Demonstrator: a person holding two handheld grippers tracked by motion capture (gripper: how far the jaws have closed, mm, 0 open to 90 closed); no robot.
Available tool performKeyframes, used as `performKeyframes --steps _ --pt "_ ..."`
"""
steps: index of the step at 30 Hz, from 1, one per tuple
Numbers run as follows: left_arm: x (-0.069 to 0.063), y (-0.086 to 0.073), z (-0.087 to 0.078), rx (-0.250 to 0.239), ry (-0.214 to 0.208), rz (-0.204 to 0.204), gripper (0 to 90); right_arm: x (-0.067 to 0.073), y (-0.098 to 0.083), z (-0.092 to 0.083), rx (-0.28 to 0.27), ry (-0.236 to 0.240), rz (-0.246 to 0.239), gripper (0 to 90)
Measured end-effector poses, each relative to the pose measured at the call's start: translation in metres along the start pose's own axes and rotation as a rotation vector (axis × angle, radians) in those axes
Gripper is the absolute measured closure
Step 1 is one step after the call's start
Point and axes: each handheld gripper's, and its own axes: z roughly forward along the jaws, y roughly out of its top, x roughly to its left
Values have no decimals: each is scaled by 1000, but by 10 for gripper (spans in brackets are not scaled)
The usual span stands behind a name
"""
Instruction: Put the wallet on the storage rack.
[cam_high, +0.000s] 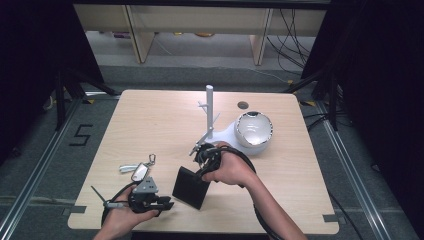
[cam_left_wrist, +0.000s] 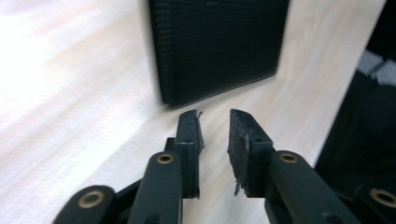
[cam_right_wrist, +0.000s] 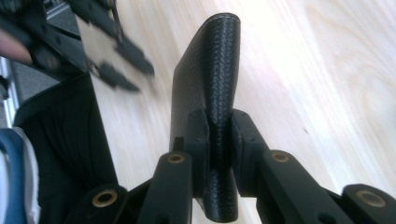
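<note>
Grip matters here: right gripper jaws pinch the black wallet edge, so lift steadily while left gripper, jaws half-open and empty, stays clear.

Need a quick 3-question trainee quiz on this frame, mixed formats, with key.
1. True or false: the right tool is clamped on the black textured leather wallet.
2. Which stands open with nothing between its jaws? A) left tool B) right tool
3. Fill in: the silver key fob with a clip lies on the light wooden table, on the ____ side of the wallet in the high view.

Key: 1 true; 2 A; 3 left.
</note>
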Motion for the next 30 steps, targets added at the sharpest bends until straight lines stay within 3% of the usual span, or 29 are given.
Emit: performKeyframes --steps 2,3,4,8,10,13,21,30 --pt "4 -2 -3 -49 12 -8 674 -2 -7 -7 2 -14 3 796" --pt "7 -4 -3 -97 20 -38 624 -4 -14 -15 4 -26 -15 795" --pt "7 -4 -3 -97 20 -38 619 -5 -18 -19 7 -36 -26 795" --pt "14 -8 -2 -127 86 -33 576 -8 -27 -32 5 -65 -51 795" --pt "19 -11 -1 -156 97 -41 517 -10 -38 -44 -3 -92 -71 793" --pt "21 -13 1 -188 116 -30 489 -10 -45 -51 -7 -92 -84 793" --pt "23 -18 4 -223 130 -29 465 -10 -66 -65 7 -91 -104 794" --pt "21 -17 7 -258 134 -5 468 -20 -84 -83 -9 -133 -94 795"
